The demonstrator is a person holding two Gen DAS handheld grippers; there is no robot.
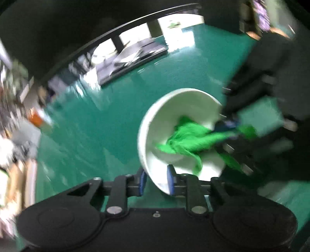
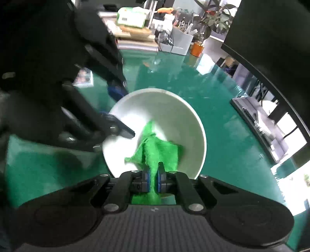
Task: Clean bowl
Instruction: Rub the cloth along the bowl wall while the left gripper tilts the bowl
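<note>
The left gripper (image 1: pixel 157 181) has its blue-padded jaws clamped on the near rim of the round white bowl (image 1: pixel 170 120), one pad outside the wall and one inside. The bowl is tilted, its opening turned toward the right gripper (image 1: pixel 228 124), which comes in from the right of the left wrist view, much blurred.

In the right wrist view the right gripper (image 2: pixel 153 179) has its jaws pressed together on a pinched fold of the bright green fuzzy cloth (image 2: pixel 155 151). The cloth fans out ahead of the pads and lies against the inner wall of the white bowl (image 2: pixel 160 104), low in the hollow. The left gripper (image 2: pixel 114 110) reaches in from the left here and grips the bowl's left rim.

Under and around the bowl spreads the glossy green desk (image 2: pixel 222 135). I cannot tell whether the bowl touches it. At the far edge stand an orange can (image 2: pixel 196 49), a grey box of clutter (image 2: pixel 179 41) and a leafy plant (image 2: pixel 215 17). On the right lies a dark laptop (image 2: pixel 251 114).
</note>
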